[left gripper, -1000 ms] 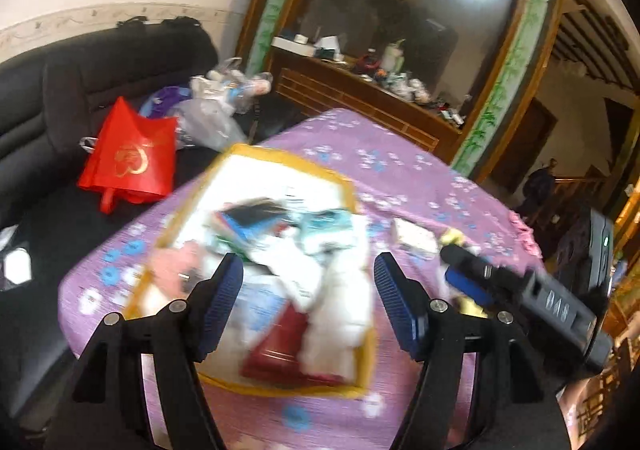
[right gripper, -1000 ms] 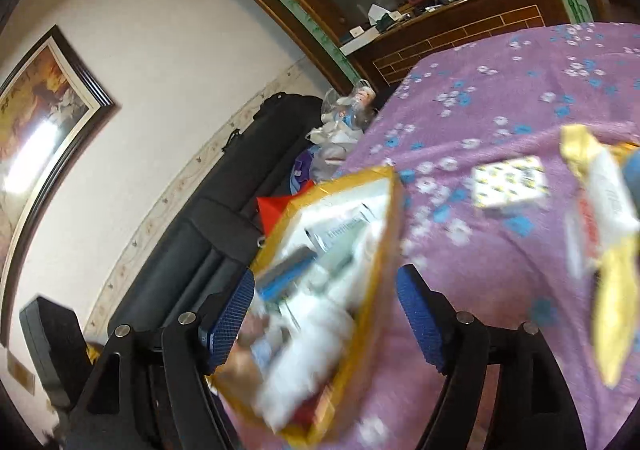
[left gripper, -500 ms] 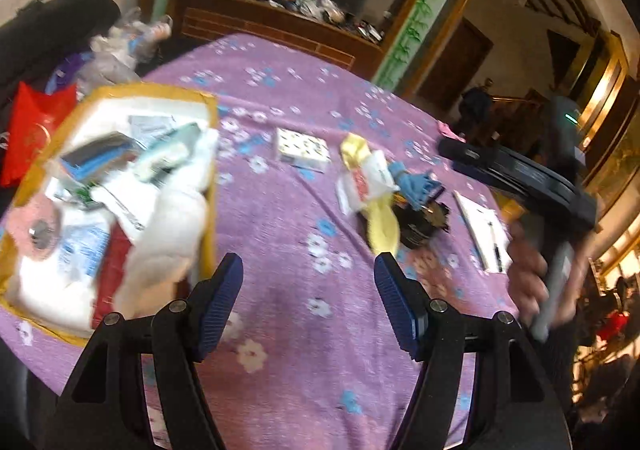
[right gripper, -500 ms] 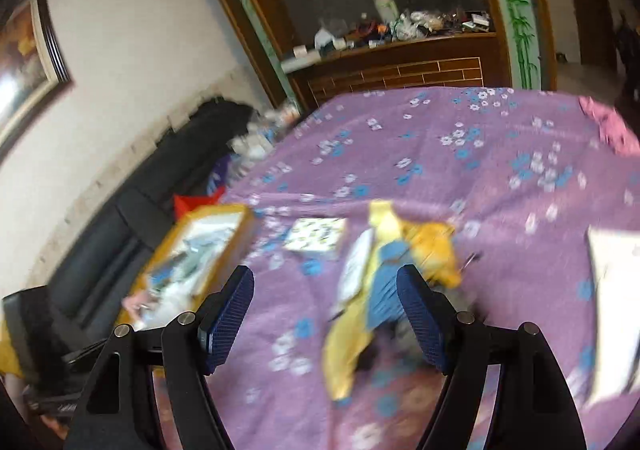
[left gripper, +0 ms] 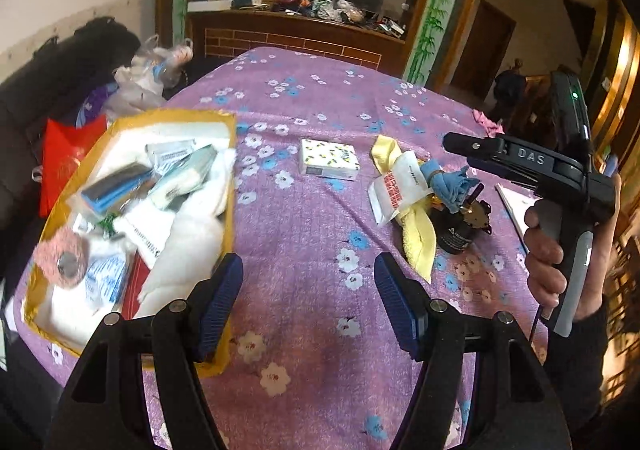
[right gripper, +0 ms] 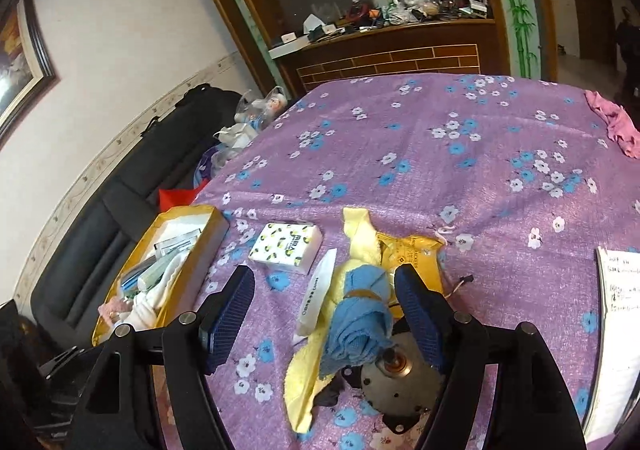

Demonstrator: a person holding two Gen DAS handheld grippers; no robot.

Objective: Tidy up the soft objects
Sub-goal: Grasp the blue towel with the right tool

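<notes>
A yellow-rimmed tray (left gripper: 230,185) (right gripper: 208,238) on the left of the purple table holds several soft items and packets. A tissue pack (left gripper: 329,165) (right gripper: 286,248) lies mid-table. Beside it is a pile: a yellow cloth (left gripper: 418,246) (right gripper: 360,238), a white packet (left gripper: 398,185) (right gripper: 318,296) and a rolled blue cloth (left gripper: 452,183) (right gripper: 360,324) on a black motor (left gripper: 460,232) (right gripper: 396,382). My left gripper (left gripper: 308,304) is open and empty above the table's near side. My right gripper (right gripper: 324,314) is open, its fingers either side of the blue cloth, above it; it also shows in the left wrist view (left gripper: 532,165).
A pink cloth (right gripper: 616,123) lies at the far right table edge. White paper (right gripper: 618,302) lies at the right. A black sofa (right gripper: 100,226) with a red bag (left gripper: 66,161) and plastic bags (left gripper: 148,77) stands left. A cluttered wooden counter (right gripper: 384,45) stands behind.
Both grippers swung right, away from the tray. The right gripper now hovers over the blue cloth pile; the left faces the table's middle. Both stayed open.
</notes>
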